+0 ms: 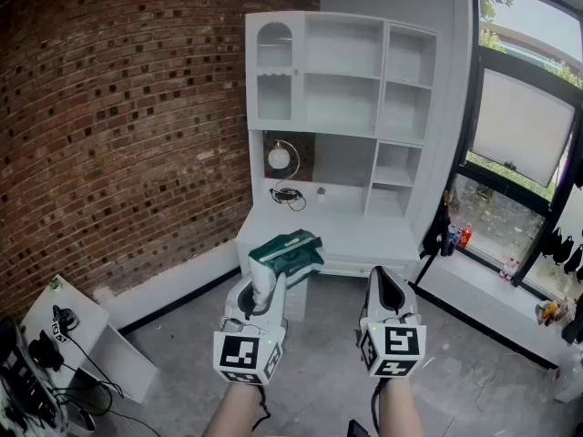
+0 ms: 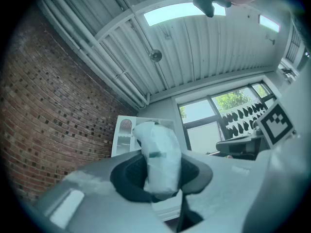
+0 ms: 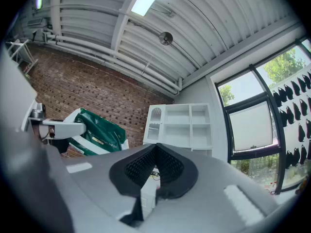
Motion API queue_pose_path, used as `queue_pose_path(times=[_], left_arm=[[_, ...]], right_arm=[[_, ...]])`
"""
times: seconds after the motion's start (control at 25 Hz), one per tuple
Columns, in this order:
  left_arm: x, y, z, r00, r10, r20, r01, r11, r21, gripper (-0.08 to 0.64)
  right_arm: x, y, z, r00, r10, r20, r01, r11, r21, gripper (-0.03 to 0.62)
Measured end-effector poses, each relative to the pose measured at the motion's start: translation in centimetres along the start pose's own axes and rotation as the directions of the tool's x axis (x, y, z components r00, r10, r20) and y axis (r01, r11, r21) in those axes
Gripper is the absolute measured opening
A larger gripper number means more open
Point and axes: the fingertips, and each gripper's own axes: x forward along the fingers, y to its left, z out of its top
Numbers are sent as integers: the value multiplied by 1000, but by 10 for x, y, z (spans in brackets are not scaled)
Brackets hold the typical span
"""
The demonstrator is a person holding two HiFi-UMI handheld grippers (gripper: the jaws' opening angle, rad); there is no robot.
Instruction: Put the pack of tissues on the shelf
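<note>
1. Head view: green-and-white plastic pack of tissues [image 1: 288,250] is clamped mid-air by the fingers of the left gripper [image 1: 270,279], short of the tall white shelf unit [image 1: 342,80].
2. Fingers of the right gripper [image 1: 388,279] are pressed together, nothing held.

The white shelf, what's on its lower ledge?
A round lamp and a tangled black cable sit at the back. The tissue pack, held in the left gripper, covers the front left of the ledge.
</note>
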Motion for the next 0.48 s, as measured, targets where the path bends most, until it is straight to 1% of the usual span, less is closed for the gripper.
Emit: queue_pose_path(times=[0.48], left_arm=[[1, 1, -3, 1000, 2, -7, -2, 1000, -10, 110]], right_arm=[[-3, 0, 0, 1000, 1, -5, -1, 1000, -14, -2]])
